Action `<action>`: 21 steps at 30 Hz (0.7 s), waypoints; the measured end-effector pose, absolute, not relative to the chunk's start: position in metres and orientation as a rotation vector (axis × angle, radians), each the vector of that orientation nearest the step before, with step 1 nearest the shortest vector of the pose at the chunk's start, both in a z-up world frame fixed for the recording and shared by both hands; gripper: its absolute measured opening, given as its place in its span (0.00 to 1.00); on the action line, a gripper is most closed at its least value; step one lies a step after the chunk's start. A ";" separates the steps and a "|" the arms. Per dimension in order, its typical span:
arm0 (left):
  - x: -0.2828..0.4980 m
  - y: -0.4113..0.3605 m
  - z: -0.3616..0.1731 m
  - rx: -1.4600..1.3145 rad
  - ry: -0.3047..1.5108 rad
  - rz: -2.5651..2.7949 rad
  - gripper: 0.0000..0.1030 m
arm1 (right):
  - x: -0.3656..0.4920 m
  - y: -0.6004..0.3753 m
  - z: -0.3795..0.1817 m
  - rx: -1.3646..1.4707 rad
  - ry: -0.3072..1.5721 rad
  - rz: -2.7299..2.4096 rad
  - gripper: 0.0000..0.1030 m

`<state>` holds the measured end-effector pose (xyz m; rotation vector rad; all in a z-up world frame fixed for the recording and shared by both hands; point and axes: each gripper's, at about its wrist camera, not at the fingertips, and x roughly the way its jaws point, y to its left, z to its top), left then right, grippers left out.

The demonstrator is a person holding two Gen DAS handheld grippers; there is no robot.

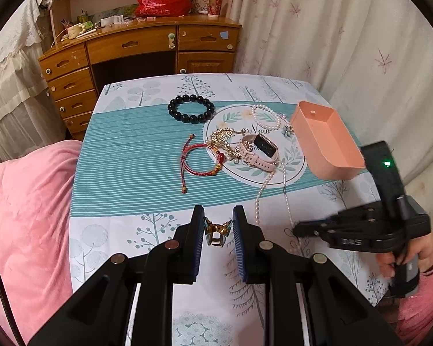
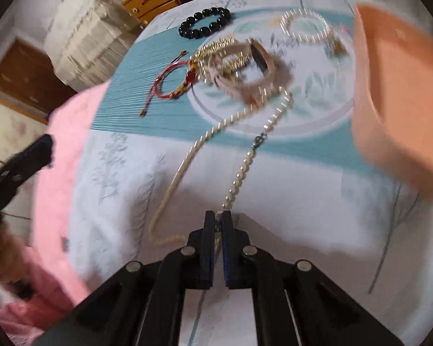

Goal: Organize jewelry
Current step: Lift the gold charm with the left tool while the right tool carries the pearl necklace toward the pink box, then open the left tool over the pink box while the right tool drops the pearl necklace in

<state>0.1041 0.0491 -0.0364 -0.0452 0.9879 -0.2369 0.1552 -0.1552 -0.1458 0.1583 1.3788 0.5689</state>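
My left gripper (image 1: 218, 222) is shut on a small gold and teal hair clip (image 1: 216, 230), held above the table's near part. My right gripper (image 2: 218, 216) is shut on a long pearl necklace (image 2: 239, 170), which trails back to the jewelry pile; it also shows in the left wrist view (image 1: 262, 190). The right gripper appears in the left wrist view (image 1: 297, 227). The pile holds a pink watch (image 1: 258, 151), a gold chain (image 1: 223, 138), a red cord bracelet (image 1: 200, 158), a pearl bracelet (image 1: 265, 116) and a black bead bracelet (image 1: 191, 109). A pink open box (image 1: 326, 141) stands at the right.
The table has a teal and white patterned cloth (image 1: 135, 150). A pink blanket (image 1: 29, 201) lies to the left. A wooden desk (image 1: 135, 54) with drawers stands behind the table, and curtains (image 1: 332, 34) hang at the right. The right wrist view is motion-blurred.
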 end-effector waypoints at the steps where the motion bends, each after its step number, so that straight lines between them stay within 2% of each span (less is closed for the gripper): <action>1: 0.104 0.048 -0.036 -0.042 0.990 -0.239 0.18 | 0.151 -0.161 -0.146 0.197 1.384 0.587 0.04; 6: 0.101 0.033 -0.030 -0.016 0.991 -0.265 0.17 | 0.137 -0.181 -0.124 0.314 1.328 0.670 0.04; 15: 0.102 -0.003 -0.008 0.022 0.954 -0.318 0.17 | 0.128 -0.203 -0.018 0.297 1.036 0.746 0.04; 21: 0.110 -0.039 0.011 0.056 0.914 -0.361 0.17 | 0.134 -0.238 0.034 0.273 0.889 0.715 0.04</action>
